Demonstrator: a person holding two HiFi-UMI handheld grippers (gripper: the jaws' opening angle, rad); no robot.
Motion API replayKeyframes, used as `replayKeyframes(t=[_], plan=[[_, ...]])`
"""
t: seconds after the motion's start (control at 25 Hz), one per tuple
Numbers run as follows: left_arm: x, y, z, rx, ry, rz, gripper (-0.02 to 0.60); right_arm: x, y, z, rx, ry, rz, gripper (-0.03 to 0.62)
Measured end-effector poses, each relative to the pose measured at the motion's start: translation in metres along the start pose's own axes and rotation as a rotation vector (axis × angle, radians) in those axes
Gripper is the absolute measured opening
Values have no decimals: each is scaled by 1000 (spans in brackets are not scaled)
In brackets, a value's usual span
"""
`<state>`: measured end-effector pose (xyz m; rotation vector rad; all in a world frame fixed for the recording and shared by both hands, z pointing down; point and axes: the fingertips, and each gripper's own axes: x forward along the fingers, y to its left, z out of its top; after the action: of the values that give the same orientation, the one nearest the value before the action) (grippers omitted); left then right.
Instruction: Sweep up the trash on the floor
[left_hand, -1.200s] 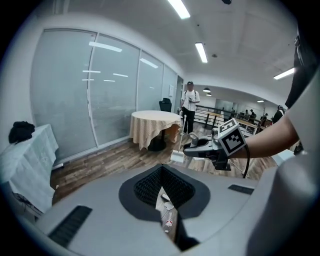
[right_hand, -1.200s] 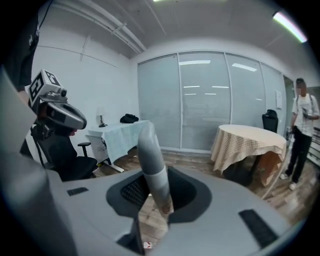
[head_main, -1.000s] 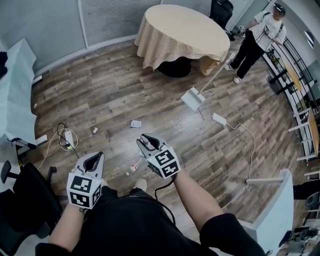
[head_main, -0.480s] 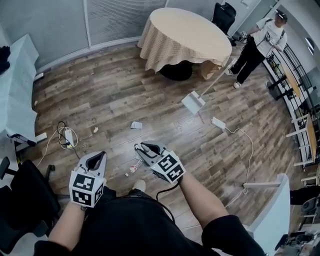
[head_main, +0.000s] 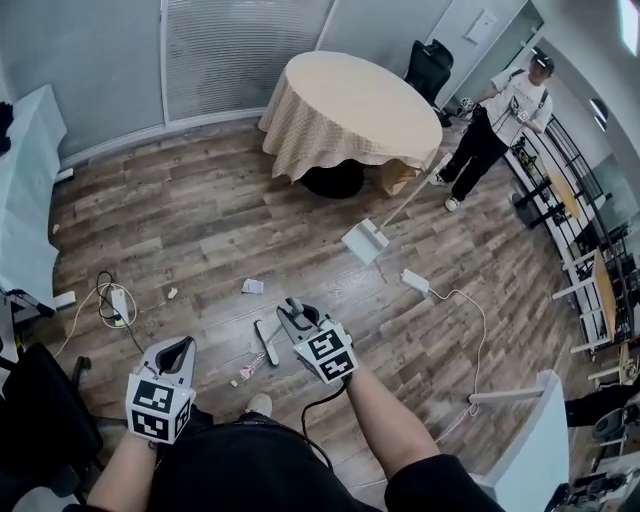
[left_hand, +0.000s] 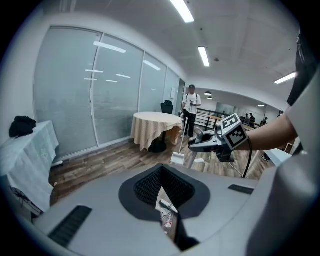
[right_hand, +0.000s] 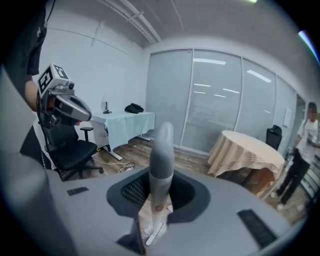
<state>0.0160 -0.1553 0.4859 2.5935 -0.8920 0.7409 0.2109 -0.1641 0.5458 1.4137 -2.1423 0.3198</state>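
Note:
My right gripper (head_main: 294, 313) is shut on a grey broom handle (right_hand: 161, 150) that stands upright between its jaws. The dark broom head (head_main: 266, 342) lies on the wooden floor just left of it. Trash on the floor: a crumpled paper (head_main: 252, 286), a small scrap (head_main: 172, 293) and a wrapper (head_main: 249, 369) near my feet. A white dustpan (head_main: 365, 241) with a long handle stands farther off, toward the round table. My left gripper (head_main: 177, 347) hangs at the lower left, shut with nothing in it; through its jaws I see the wrapper (left_hand: 167, 223).
A round table (head_main: 350, 100) with a beige cloth stands at the back, a person (head_main: 490, 120) to its right. A white power strip (head_main: 415, 281) and a second strip with cables (head_main: 118, 300) lie on the floor. A black office chair (head_main: 40, 410) is at the lower left.
The whole view has shifted, and both grippers sit lower and further left in the frame. The dark broom head now shows on the floor left of the right gripper.

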Motion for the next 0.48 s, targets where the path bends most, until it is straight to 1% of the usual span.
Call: replayKeyframes(t=[0.2, 0.48], plan=[[4, 5, 4, -9, -14, 12, -5, 1, -31, 12, -54, -2, -60, 92], [7, 21, 3, -38, -7, 55, -5, 25, -61, 47, -148, -40, -106, 92]])
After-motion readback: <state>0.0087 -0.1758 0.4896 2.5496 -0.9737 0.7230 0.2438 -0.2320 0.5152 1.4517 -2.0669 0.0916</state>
